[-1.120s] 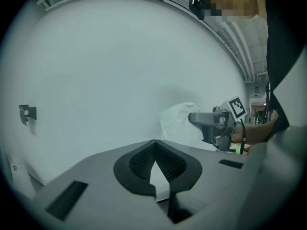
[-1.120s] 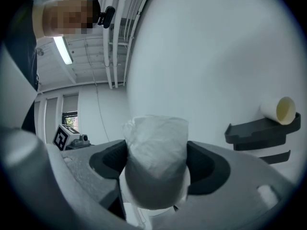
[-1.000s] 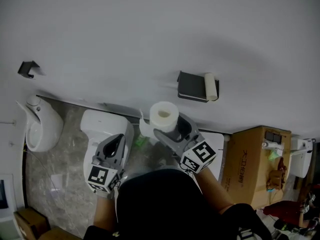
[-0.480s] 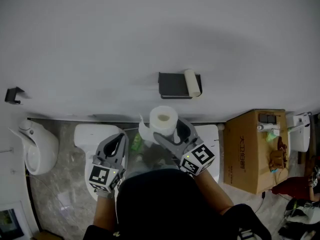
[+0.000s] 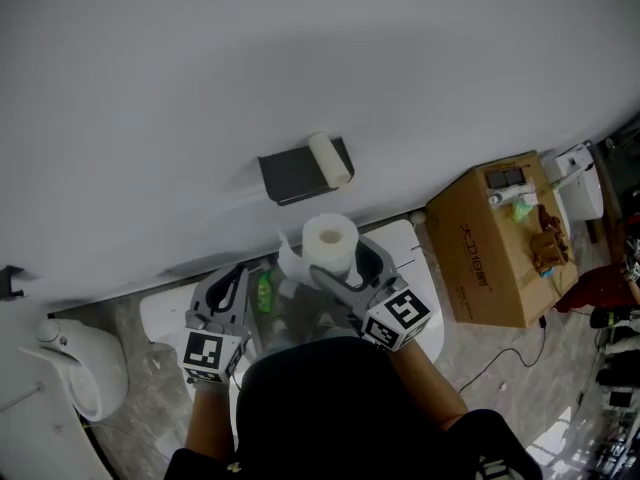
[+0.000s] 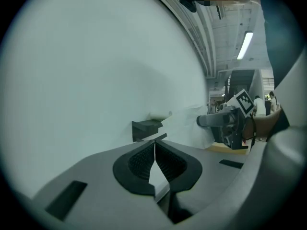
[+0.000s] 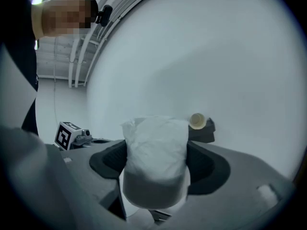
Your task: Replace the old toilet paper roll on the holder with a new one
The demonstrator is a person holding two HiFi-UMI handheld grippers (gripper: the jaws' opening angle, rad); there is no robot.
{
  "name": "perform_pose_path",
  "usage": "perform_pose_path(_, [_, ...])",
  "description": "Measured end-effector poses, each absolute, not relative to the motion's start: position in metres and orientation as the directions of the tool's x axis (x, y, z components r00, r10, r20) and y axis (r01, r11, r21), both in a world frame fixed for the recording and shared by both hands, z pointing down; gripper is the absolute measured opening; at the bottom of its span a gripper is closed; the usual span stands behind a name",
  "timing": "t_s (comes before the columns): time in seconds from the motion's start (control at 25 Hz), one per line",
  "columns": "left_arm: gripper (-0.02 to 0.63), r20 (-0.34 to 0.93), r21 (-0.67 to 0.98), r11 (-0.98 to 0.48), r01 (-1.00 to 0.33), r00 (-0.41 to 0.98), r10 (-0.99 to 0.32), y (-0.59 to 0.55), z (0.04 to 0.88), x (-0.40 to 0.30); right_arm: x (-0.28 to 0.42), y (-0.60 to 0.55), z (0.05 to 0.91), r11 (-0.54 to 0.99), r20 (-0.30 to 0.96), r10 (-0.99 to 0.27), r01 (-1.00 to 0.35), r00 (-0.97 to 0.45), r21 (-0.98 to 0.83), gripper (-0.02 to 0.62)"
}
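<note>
Near the wall (image 5: 300, 68), right tool (image 5: 342, 261) holds the new roll (image 5: 329, 238) level; left tool (image 5: 236, 274) clenched, empty.

I've got the chunky white new toilet paper roll (image 5: 329, 240) standing upright, squeezed between the right gripper (image 5: 342, 260) jaws, with a loose flap hanging off its left side. On the wall beyond it, the dark grey boxy holder (image 5: 290, 175) carries the slim cream old roll (image 5: 329, 159) at its right end.
</note>
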State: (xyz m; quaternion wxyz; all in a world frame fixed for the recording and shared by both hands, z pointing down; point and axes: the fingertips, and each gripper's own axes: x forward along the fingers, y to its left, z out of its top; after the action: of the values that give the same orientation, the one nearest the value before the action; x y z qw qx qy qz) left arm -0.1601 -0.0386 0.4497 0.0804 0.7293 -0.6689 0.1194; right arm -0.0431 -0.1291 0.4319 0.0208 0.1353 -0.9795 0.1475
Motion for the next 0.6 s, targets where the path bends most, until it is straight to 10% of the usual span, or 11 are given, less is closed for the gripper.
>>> perform_pose_path(0.6, [0.015, 0.258, -0.208, -0.360, -0.909, 0.304, -0.917, -0.125, 0.442, -0.091, 0.069, -0.147, 0.441, 0.733, 0.138, -0.610, -0.622, -0.780, -0.274, 0.368])
